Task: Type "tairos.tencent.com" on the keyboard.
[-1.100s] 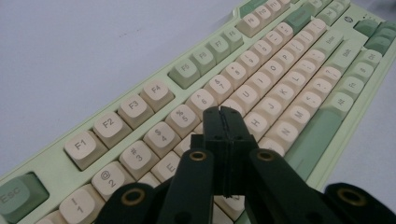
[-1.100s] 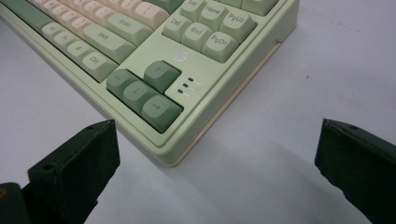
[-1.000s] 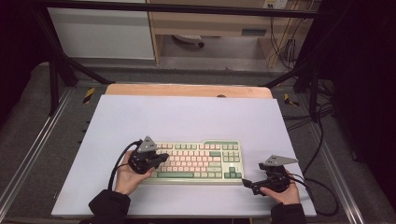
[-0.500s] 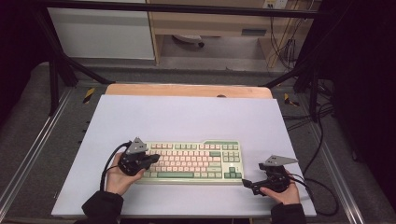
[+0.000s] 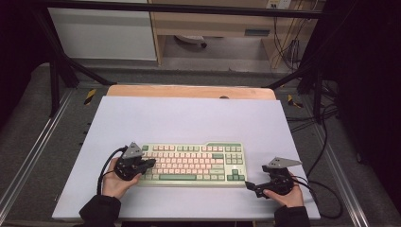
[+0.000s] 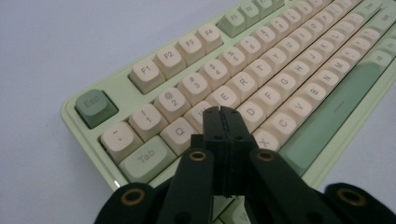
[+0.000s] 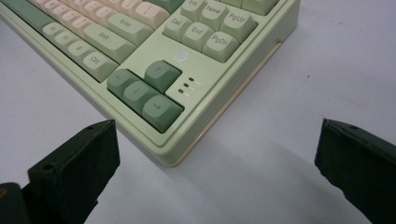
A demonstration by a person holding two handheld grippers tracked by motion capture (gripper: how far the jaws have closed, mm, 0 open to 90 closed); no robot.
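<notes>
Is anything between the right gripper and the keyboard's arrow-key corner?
Nothing visible. In the right gripper view, only bare white table lies between the open right gripper and the near corner of the keyboard. The left gripper, shut, sits over the letter keys, well away.

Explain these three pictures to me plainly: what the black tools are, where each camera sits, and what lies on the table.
A person sits at a white table and holds a hand tool with two black jaws in each hand. The high view looks down from above. On the table lies a green and cream keyboard. The left gripper has its own camera; its jaws are shut together, empty, with the tip over the letter keys near the keyboard's left end. The right gripper also carries a camera; its jaws stand wide open, empty, facing the keyboard's corner by the arrow keys. Nothing is held.
</notes>
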